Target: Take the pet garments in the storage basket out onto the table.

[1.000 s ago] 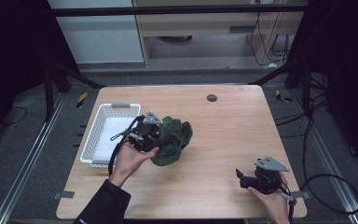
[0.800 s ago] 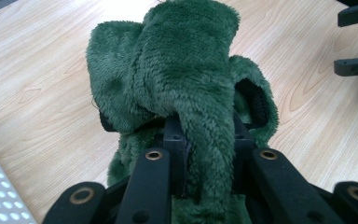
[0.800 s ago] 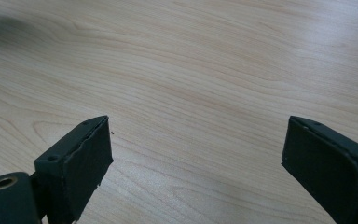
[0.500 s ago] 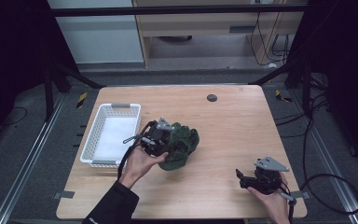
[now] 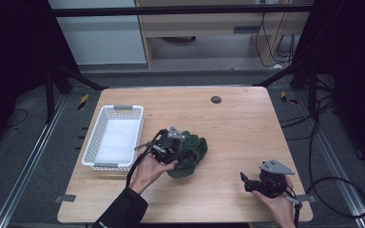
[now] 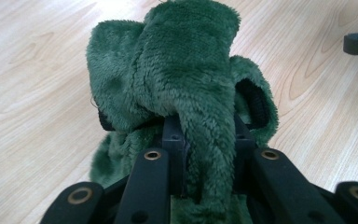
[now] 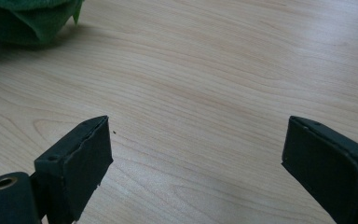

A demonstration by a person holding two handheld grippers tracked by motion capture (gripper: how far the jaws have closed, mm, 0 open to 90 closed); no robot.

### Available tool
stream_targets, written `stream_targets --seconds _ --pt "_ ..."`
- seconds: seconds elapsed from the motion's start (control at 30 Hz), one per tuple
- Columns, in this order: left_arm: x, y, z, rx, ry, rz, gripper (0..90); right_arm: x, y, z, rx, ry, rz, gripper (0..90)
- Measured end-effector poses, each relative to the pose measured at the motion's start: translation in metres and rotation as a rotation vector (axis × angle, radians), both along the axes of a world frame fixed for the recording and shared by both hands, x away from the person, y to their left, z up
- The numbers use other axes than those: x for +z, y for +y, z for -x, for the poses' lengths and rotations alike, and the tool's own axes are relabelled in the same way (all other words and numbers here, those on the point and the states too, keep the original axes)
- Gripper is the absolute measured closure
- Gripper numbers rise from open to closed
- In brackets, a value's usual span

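Note:
A green fleece garment (image 5: 194,151) lies bunched on the wooden table (image 5: 237,123), a little left of centre. My left gripper (image 5: 173,144) is at its left side, shut on a fold of it. In the left gripper view the fleece (image 6: 177,70) drapes over and between the black jaws of my left gripper (image 6: 205,135). My right gripper (image 5: 247,183) rests low at the near right of the table, open and holding nothing. In the right gripper view the right gripper (image 7: 196,154) has bare wood between its pads, and the fleece (image 7: 28,18) shows at the top left corner.
A white plastic basket (image 5: 123,108) stands at the table's left side, just beyond my left hand. A small dark round disc (image 5: 216,99) sits near the far edge. Bare wood stretches between the fleece and my right gripper.
My left gripper has carried the fleece to the right, away from the basket, and down onto the table. The right gripper has stayed where it was.

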State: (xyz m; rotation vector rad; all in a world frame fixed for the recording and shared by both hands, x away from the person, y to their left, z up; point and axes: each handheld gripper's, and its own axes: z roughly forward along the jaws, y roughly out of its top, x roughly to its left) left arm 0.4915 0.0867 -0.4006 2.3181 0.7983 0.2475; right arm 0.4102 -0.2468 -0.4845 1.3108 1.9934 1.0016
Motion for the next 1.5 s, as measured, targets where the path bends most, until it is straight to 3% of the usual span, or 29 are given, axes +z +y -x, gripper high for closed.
stream_targets --seconds 0.47,0.53,1.07,1.27,1.5 --pt "-0.023 -0.005 0.002 -0.036 0.052 -0.046 64.1 -0.001 0.001 0.000 0.004 0.007 -0.001 7.9" --pt "-0.025 -0.005 0.003 -0.033 0.043 -0.051 61.0 -0.001 0.001 0.000 0.005 0.007 0.000 7.9" --pt "-0.030 0.000 0.011 -0.044 0.033 -0.038 32.5 -0.001 0.001 -0.001 0.001 0.013 -0.001 7.3" --pt "-0.027 0.004 0.016 -0.030 0.018 -0.015 21.8 -0.001 0.000 -0.001 -0.001 0.014 0.000 6.9" --pt "-0.020 0.010 0.022 -0.019 -0.008 0.026 17.0 -0.002 0.000 -0.001 -0.002 0.016 0.001 6.7"
